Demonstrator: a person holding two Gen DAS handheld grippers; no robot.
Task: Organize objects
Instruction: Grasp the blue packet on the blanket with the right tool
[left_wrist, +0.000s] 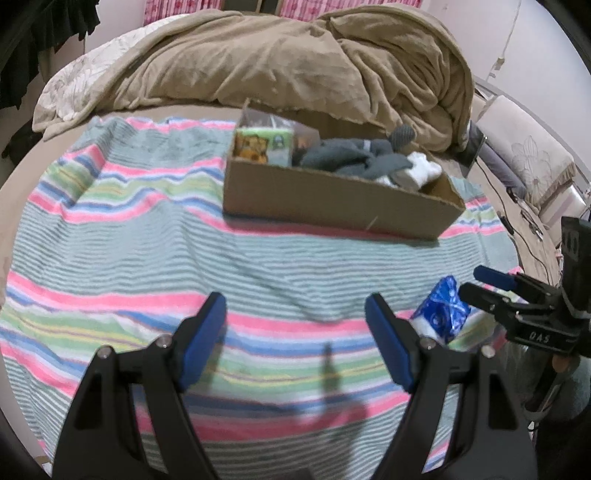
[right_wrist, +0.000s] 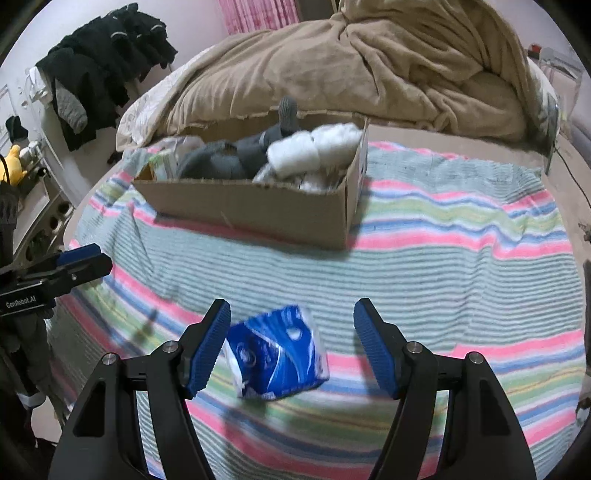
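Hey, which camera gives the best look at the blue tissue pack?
The right wrist view: the blue tissue pack lies whole between the open right tongs. The left wrist view shows it small at the right edge, partly hidden behind a finger.

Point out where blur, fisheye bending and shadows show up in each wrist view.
Left wrist view: the brown cardboard box edges are softly smeared, the striped towel bows toward the dark rounded corners, and the open left tongs cast shadows on the stripes. Right wrist view: the blue plastic tissue pack between the open right tongs is motion-blurred; the box's shadow falls on the towel.
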